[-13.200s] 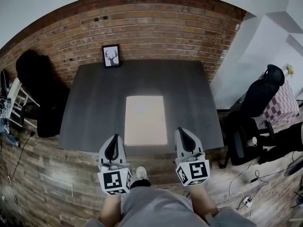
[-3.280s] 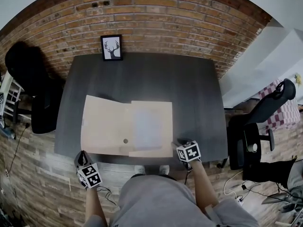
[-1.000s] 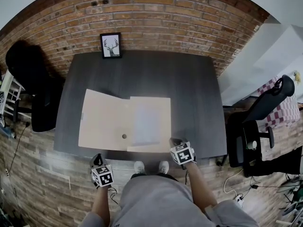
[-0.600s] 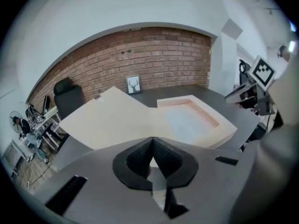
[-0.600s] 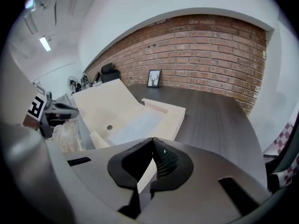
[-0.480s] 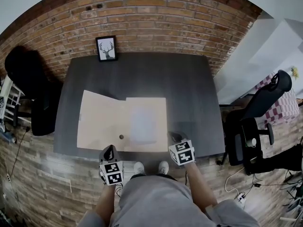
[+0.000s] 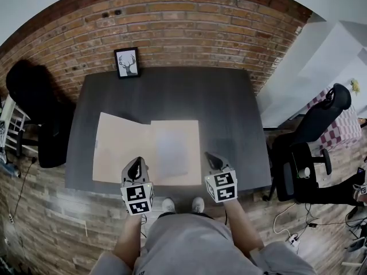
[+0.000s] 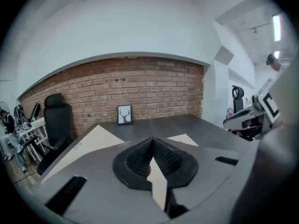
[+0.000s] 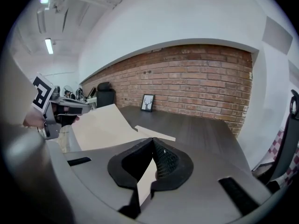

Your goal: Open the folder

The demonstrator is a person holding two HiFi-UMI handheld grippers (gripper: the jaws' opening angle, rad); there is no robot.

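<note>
The tan folder (image 7: 123,148) lies open and flat on the dark table (image 7: 229,113), its cover spread to the left and a pale sheet (image 7: 172,149) on its right half. My left gripper (image 7: 135,167) hovers over the folder's near edge, shut and holding nothing. My right gripper (image 7: 213,160) hangs just right of the folder's near right corner, also shut and holding nothing. In the left gripper view the closed jaws (image 8: 153,143) point across the folder (image 8: 88,146). The right gripper view has its closed jaws (image 9: 153,143) aimed at the folder (image 9: 100,122), with the left gripper (image 9: 56,106) at the far left.
A framed deer picture (image 7: 127,62) leans on the brick wall at the table's far left. A black chair (image 7: 34,96) stands left of the table, an office chair (image 7: 312,130) to the right. The person's legs are below the table's near edge.
Both grippers have risen. The left one came in from below the table's left front edge to above the folder's near edge. The folder stays open and still.
</note>
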